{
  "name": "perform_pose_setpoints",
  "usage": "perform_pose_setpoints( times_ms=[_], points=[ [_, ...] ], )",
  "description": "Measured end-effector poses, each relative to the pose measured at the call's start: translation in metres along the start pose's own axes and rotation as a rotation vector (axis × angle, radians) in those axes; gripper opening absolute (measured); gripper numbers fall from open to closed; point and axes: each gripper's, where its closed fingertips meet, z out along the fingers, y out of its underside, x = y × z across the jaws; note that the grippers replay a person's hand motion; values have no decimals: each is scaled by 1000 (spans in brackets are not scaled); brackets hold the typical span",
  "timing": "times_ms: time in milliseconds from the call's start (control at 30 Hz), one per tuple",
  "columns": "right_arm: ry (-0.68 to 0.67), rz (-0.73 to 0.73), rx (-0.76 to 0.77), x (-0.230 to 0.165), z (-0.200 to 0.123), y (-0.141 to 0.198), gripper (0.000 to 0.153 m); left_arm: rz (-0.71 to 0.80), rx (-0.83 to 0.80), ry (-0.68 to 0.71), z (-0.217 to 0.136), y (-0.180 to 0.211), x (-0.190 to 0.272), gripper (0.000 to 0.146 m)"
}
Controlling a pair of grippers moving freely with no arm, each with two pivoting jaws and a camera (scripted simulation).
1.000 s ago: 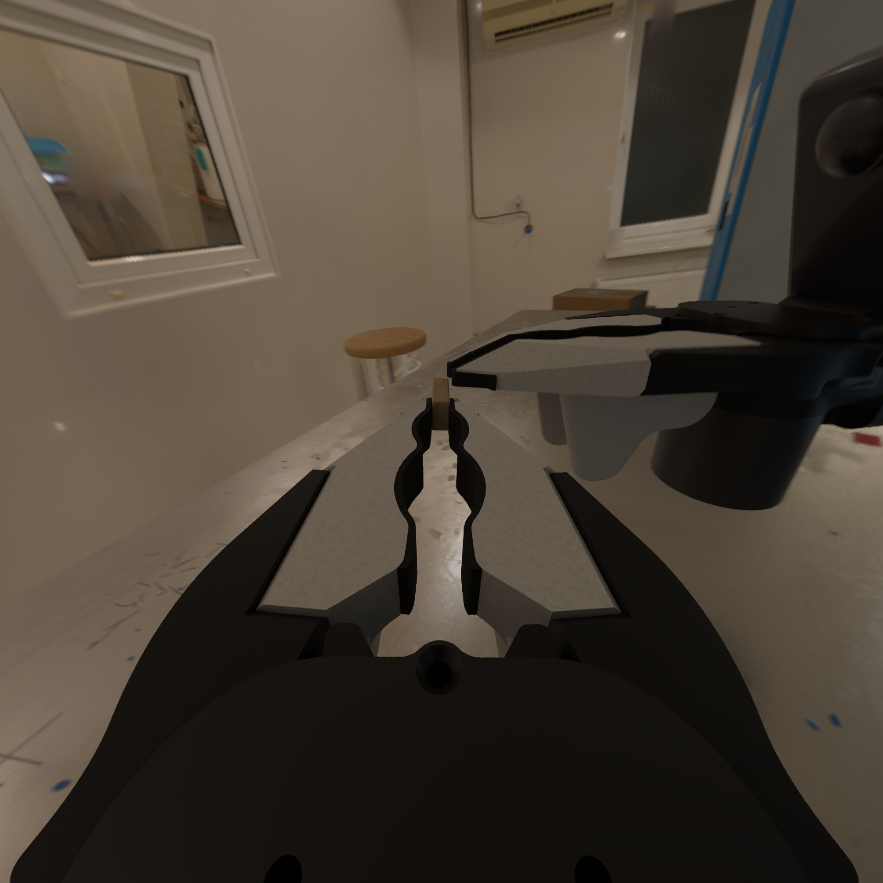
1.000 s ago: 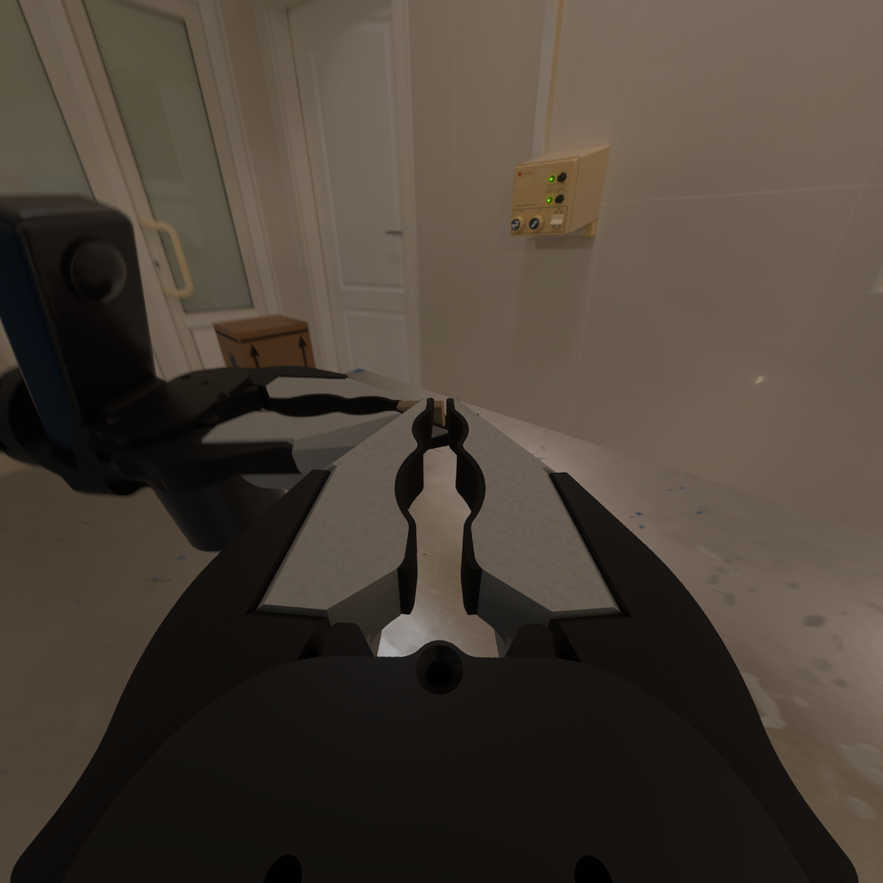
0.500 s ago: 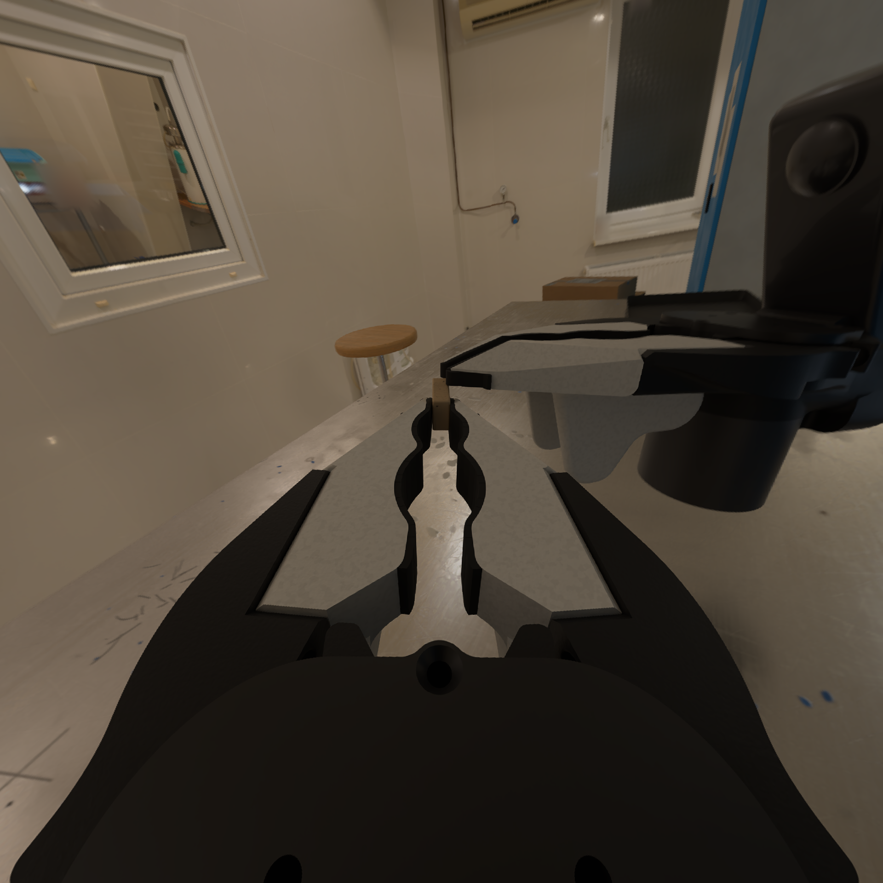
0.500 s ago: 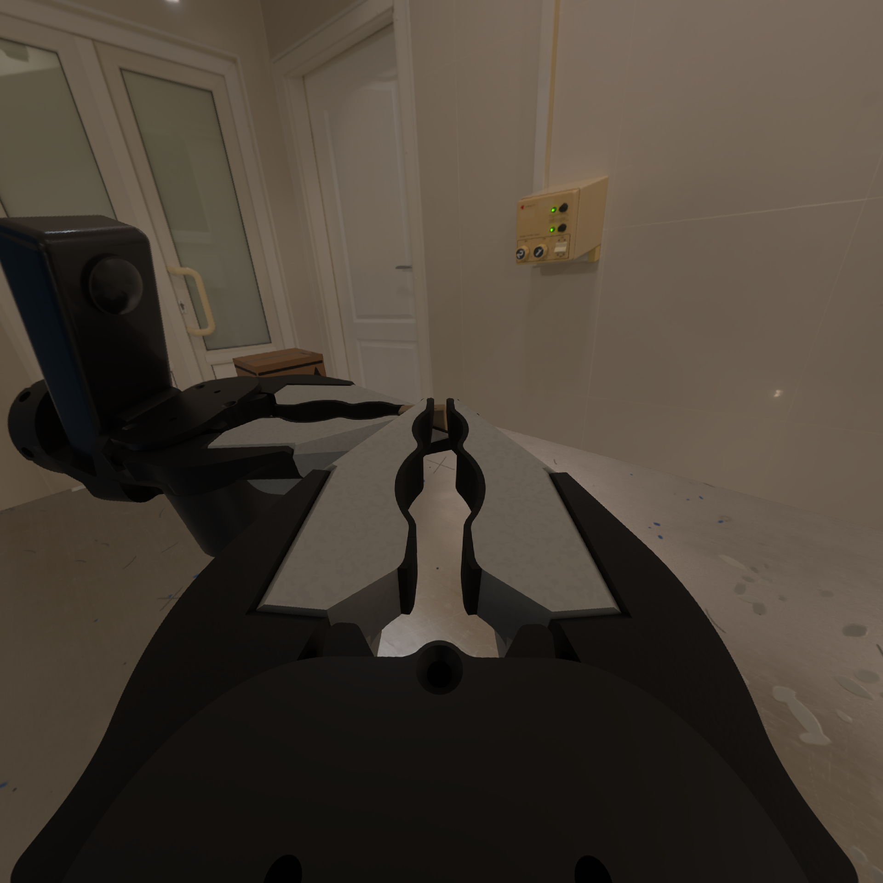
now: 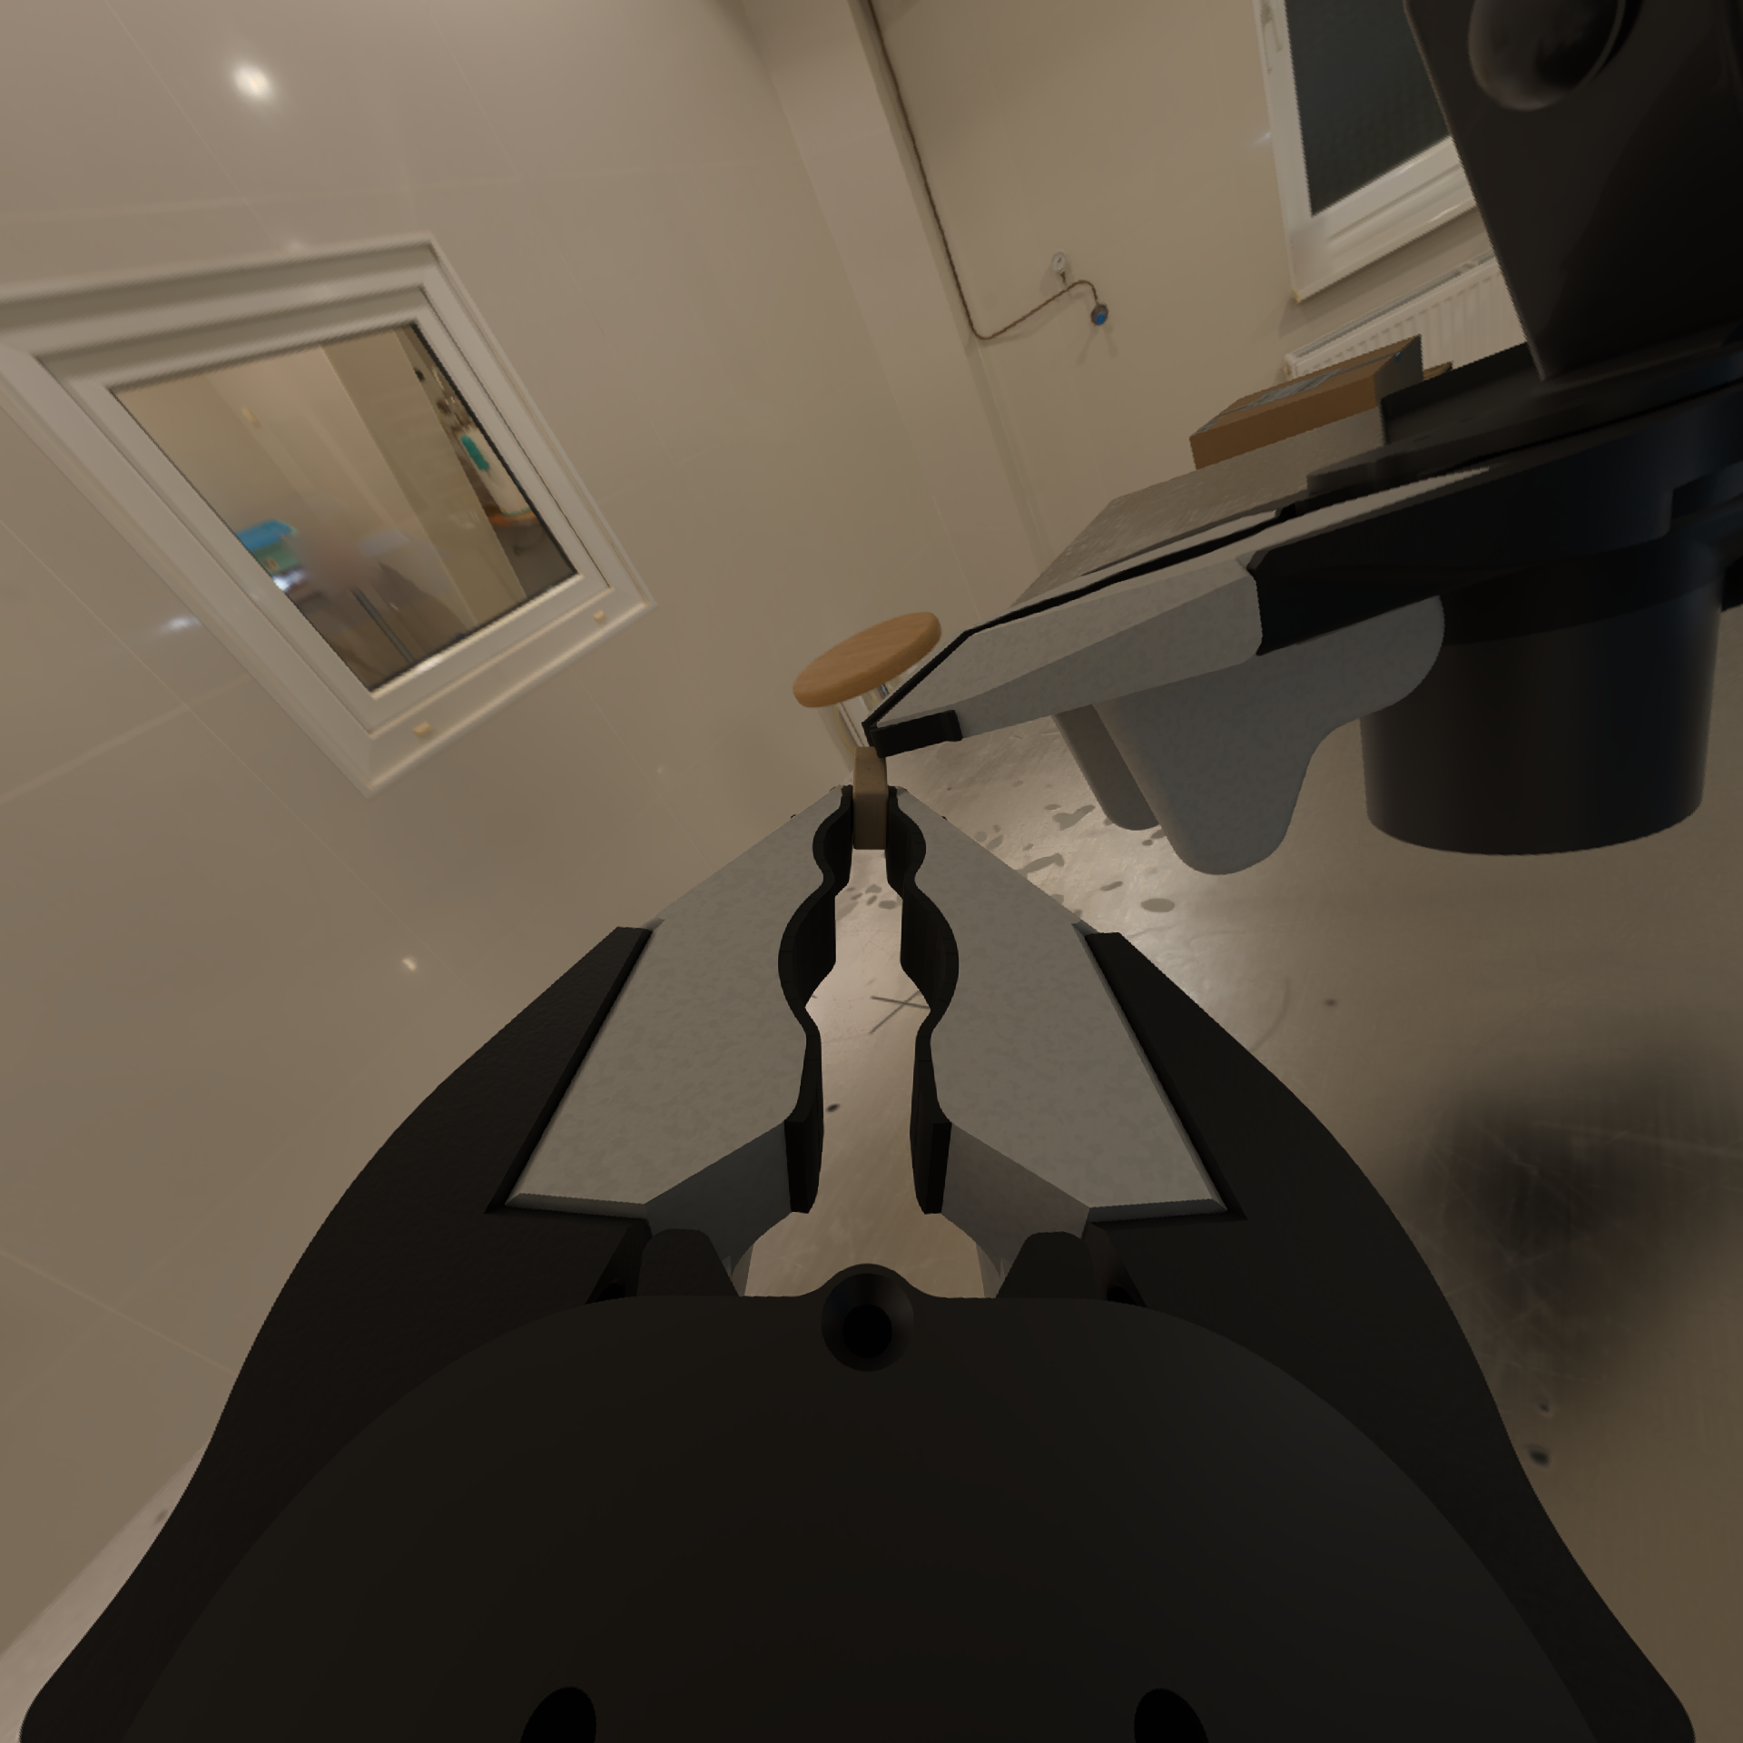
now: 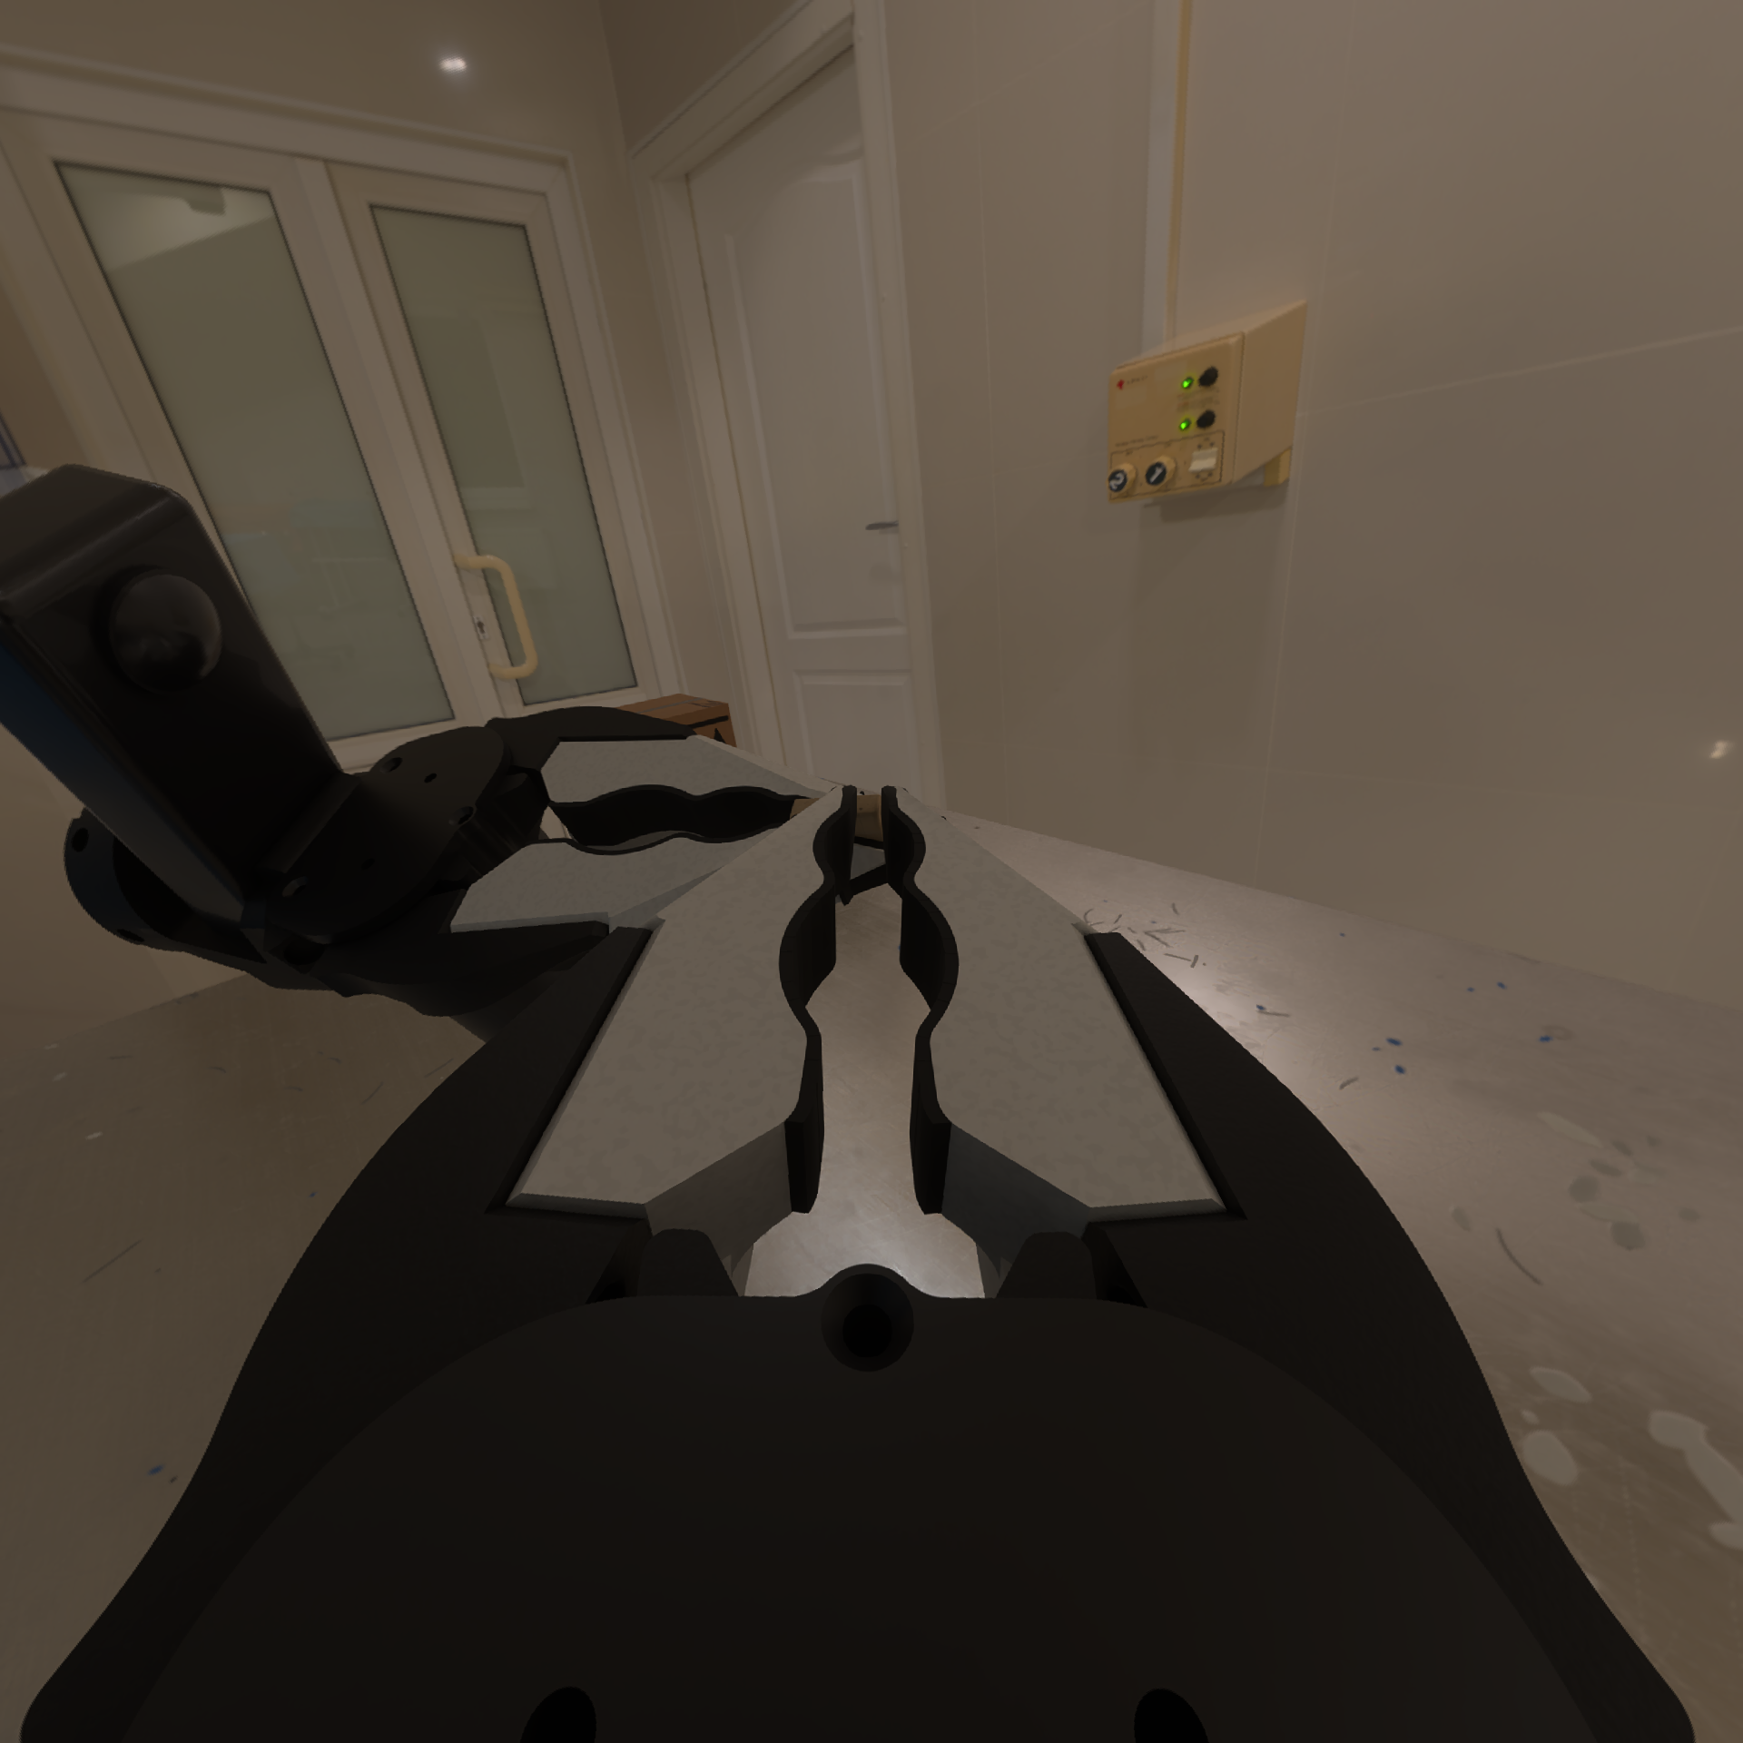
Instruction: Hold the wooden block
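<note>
My left gripper (image 5: 870, 813) is closed on the block (image 5: 869, 811); its two tips press the block's sides, and the block stands upright between them, lifted above the table (image 5: 1179, 943). My right gripper (image 6: 869, 813) comes from the side and its jaws are also nearly together on the same block (image 6: 869, 817), which shows as a small tan piece between the tips. In the left wrist view the right gripper (image 5: 882, 734) touches the top end of the block. Behind it stand a stool (image 5: 866, 657) and a box (image 5: 1306, 415). A panel (image 6: 1203, 418) hangs on the wall.
</note>
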Motion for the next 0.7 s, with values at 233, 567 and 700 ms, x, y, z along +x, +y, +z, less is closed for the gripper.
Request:
perform_pose_setpoints(
  times_ms=[233, 567, 700],
  points=[
    [75, 9, -144, 17, 9, 15, 6, -379, -70, 154, 13, 21, -3, 5],
    [115, -29, -261, 27, 16, 28, 7, -666, -86, 266, 17, 34, -3, 5],
    [124, -49, -277, 29, 17, 31, 9, -731, -88, 304, 18, 37, -2, 5]
  ],
)
